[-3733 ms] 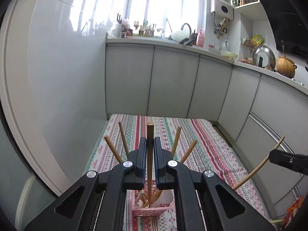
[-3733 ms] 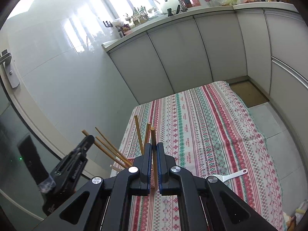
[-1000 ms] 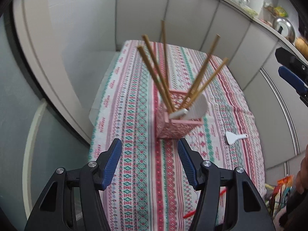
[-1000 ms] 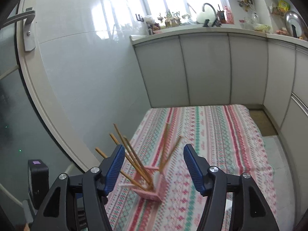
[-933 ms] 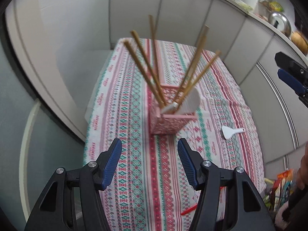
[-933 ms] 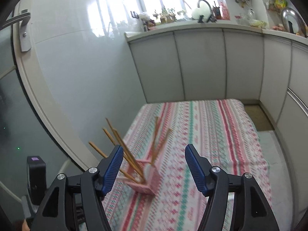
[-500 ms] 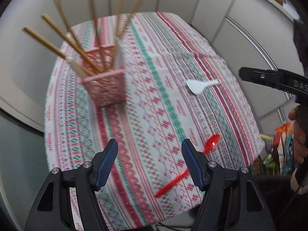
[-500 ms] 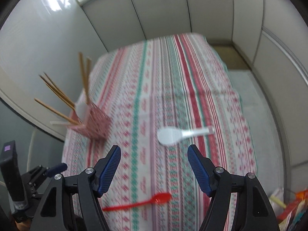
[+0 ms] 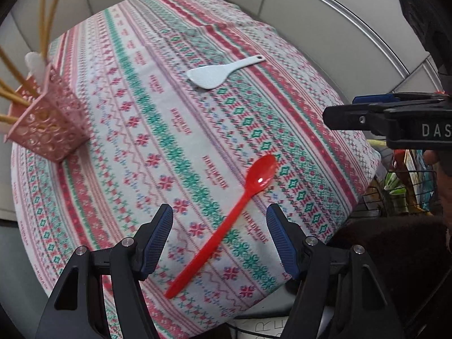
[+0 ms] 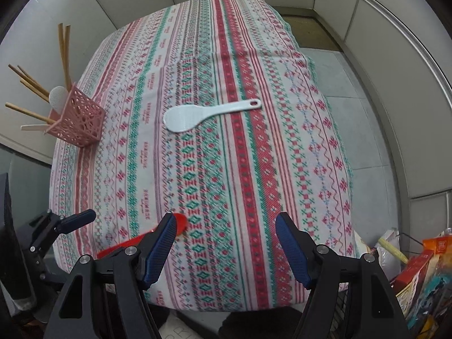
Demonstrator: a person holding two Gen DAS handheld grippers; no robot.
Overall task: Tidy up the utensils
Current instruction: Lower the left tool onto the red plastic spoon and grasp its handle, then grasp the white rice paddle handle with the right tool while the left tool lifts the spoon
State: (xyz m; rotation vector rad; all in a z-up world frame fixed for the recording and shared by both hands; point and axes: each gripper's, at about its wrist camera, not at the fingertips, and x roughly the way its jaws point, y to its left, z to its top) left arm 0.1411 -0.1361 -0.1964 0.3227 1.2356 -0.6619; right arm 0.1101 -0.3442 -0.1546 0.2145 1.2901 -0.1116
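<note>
A: Both grippers have swung down off the pink basket (image 9: 48,121) toward the near edge of the tabletop (image 9: 310,130); a second ago the basket was dead ahead, now it sits far left in both views. Jaws have just been opening.

B: State?

A: Left gripper (image 9: 220,238) wide, nothing held, red spoon (image 9: 234,212) lying flat between its fingers, not touched. Right gripper (image 10: 226,243) wide, empty, hanging over bare cloth; the spoon bowl peeks out beside its left finger.

B: What's left?

A: 2 loose items: red spoon near the front edge, white rice paddle (image 10: 203,114) further back mid-cloth. Chopsticks (image 10: 34,84) and another white paddle (image 10: 58,97) are already stood in the basket, handles fanned out because it's a loose open cup.

B: Reason for the pose?

A: Looks like the left lines up on the spoon handle; the right probably goes for the paddle.

B: Text?

A: "HANDMADE" repeated on the cloth; "DAS" partial on the right gripper's side.
</note>
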